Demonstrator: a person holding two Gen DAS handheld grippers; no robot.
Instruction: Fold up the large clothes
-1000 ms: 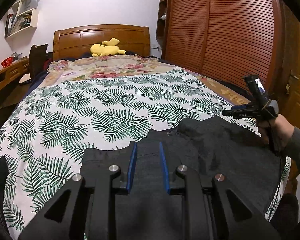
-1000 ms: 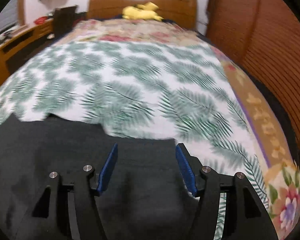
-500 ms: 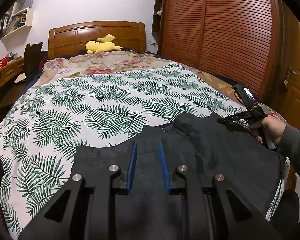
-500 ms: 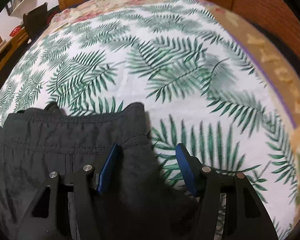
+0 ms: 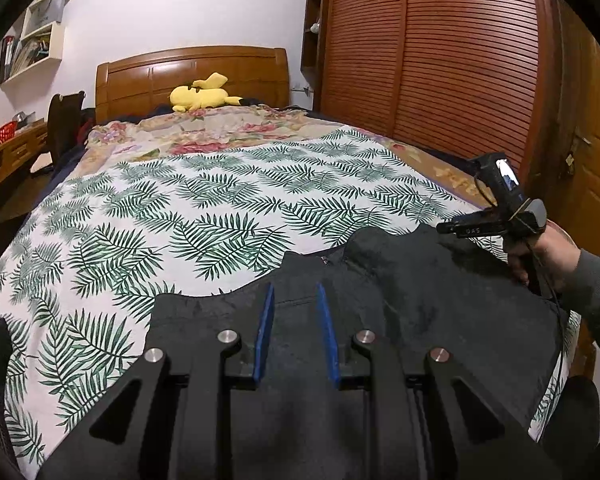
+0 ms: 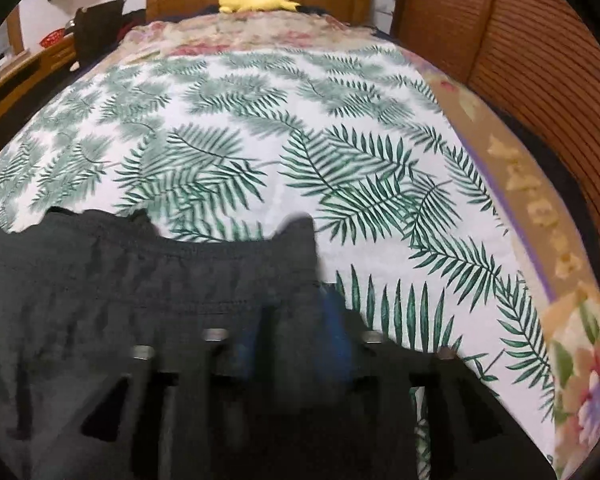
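the bed [image 5: 220, 200] is the landmark here, covered by a white sheet printed with green palm fronds, with a floral quilt [image 5: 204, 132] beyond it toward the wooden headboard [image 5: 192, 76]. to the right of the bed stands a slatted wooden wardrobe [image 5: 440, 60].

the dark trousers [image 5: 420, 288] lie across the near end of the bed, their elastic waistband edge facing the headboard; the cloth runs toward the near edge and its full length is out of view, so the long axis cannot be told for sure.

the left gripper [image 5: 294, 300] sits low over the waistband, its blue fingers [image 5: 265, 320] narrowly parted with dark cloth between them; whether they pinch it i cannot tell. the right gripper [image 6: 296, 332], blurred in its own view, is closing its fingers with the waistband's right corner between them. from the left view, the right hand [image 5: 548, 252] holds it at the bed's right side, and small pale lettering on its body is too small to read.

a yellow plush toy [image 5: 200, 96] rests against the headboard.
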